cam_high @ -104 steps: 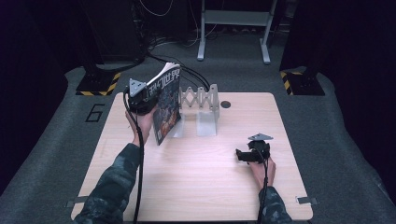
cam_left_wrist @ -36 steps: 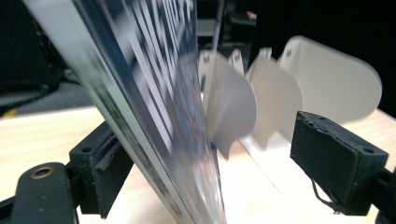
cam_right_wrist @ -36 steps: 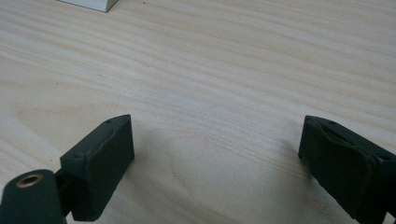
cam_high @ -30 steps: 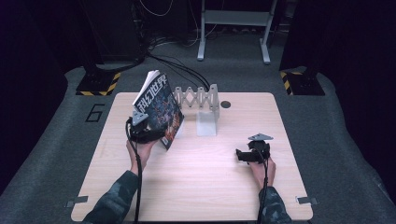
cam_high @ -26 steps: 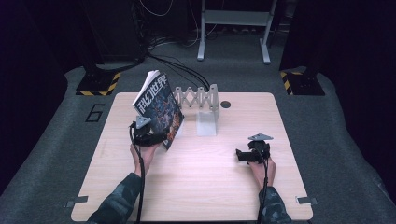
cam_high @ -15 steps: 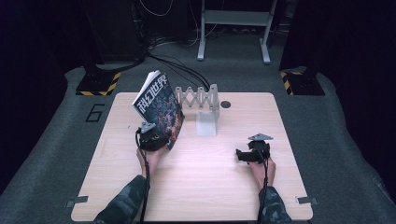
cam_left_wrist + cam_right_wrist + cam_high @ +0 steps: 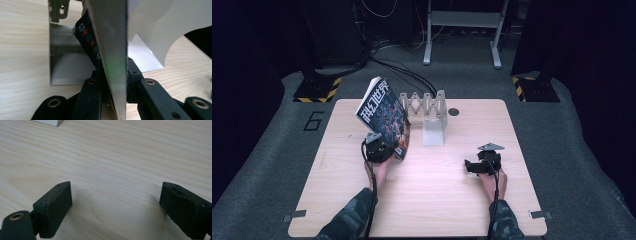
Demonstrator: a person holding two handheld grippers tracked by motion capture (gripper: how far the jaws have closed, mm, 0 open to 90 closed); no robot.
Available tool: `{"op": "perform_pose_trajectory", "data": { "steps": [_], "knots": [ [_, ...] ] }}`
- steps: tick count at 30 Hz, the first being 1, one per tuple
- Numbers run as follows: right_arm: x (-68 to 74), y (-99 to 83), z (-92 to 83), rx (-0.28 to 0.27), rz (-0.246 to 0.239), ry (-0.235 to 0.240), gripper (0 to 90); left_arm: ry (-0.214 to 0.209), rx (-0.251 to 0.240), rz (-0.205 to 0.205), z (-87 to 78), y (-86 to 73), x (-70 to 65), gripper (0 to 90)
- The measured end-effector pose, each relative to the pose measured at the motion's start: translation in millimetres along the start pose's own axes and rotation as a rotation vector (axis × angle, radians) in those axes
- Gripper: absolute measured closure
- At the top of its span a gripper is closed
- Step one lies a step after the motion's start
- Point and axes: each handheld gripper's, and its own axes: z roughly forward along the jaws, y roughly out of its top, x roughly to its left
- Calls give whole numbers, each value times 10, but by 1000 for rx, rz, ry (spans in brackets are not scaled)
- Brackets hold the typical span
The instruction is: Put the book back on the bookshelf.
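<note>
One wooden table [image 7: 422,205] carries one magazine [image 7: 382,112] and one white metal rack [image 7: 432,107] with an accordion-style top. Two handheld grippers are present: the left gripper [image 7: 379,150] and the right gripper [image 7: 482,164]. Two sleeved forearms enter from below. Behind the table, two yellow-and-black striped stand bases sit on the floor.

Magazine [image 7: 383,116] – dark cover, white characters, reddish-blue artwork. Rack [image 7: 428,114] – pale grey-white metal. Tabletop [image 7: 422,200] – light wood grain. Tongs black. Sleeves [image 7: 349,220] camouflage green.
</note>
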Motion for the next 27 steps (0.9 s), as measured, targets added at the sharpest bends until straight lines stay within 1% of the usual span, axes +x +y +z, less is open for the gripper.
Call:
{"op": "perform_pose_trajectory", "data": {
  "steps": [2,4,5,6,7,8,9,10,11,12,14,15,16,18,20,23,24,25,26,27],
  "knots": [
    [0,0,0,0,0,0,102,-8,0,-1,7,-4,-3,783],
    [0,0,0,0,0,0,102,3,0,13,-3,5,23,775],
    [0,0,0,-1,0,0,103,7,10,19,-23,15,40,753],
    [1,0,0,0,0,0,103,14,12,19,-42,26,48,690],
    [1,-1,-1,0,0,0,104,21,18,51,-66,44,65,651],
    [1,-1,-1,-1,0,0,104,28,29,70,-89,55,66,609],
    [1,-1,-1,0,0,0,104,42,16,81,-94,61,58,557],
    [1,0,0,-1,0,1,104,42,32,97,-111,73,55,511],
    [-1,0,0,-1,-2,1,104,48,31,108,-114,79,49,483],
    [-6,1,2,-3,-9,1,104,52,18,95,-101,72,29,463],
    [-6,1,2,-3,-9,1,104,60,18,100,-89,69,14,443],
    [-3,0,1,-2,-5,1,105,63,24,90,-83,63,2,443],
    [-6,1,2,-4,-9,1,105,67,28,94,-75,59,-2,445],
    [-2,0,1,-2,-5,1,105,76,28,93,-60,52,-6,489],
    [-5,1,2,-3,-8,1,105,68,22,84,-58,50,-7,605],
    [-5,1,2,-3,-8,1,105,58,22,97,-67,54,-39,713],
    [-5,1,2,-3,-9,1,105,60,-2,85,-50,55,-52,733],
    [-5,1,2,-3,-8,1,105,65,-5,86,-46,56,-52,742],
    [-5,2,2,-3,-8,1,105,60,8,104,-51,62,-34,744],
    [-5,2,3,-3,-8,1,105,60,10,91,-47,64,-40,744]
  ]
}}
